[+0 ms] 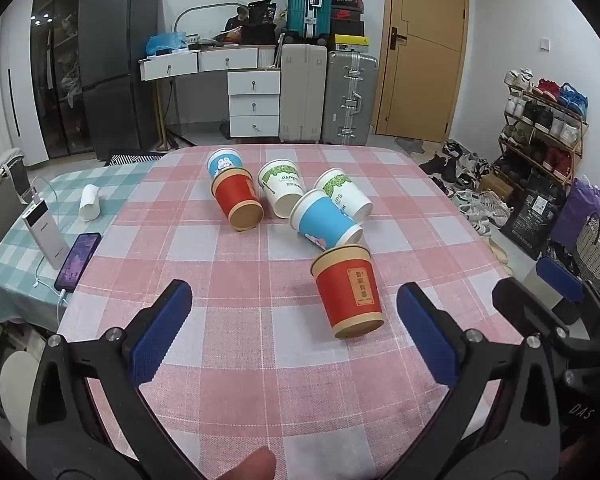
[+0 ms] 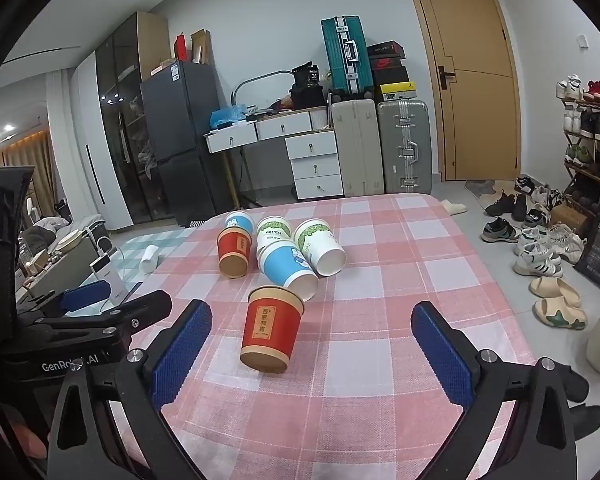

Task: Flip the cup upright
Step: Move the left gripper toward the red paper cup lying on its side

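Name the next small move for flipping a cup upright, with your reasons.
Probably ease the right gripper forward around the nearest red cup. It lies on its side, closest and apart from the other cups, between the open jaws; the left gripper is open too, but off-line.

A phone (image 1: 78, 258) and white power bank (image 1: 46, 236) lie left of the pink checked tablecloth (image 1: 260, 320); suitcases (image 1: 328, 98) stand beyond it.
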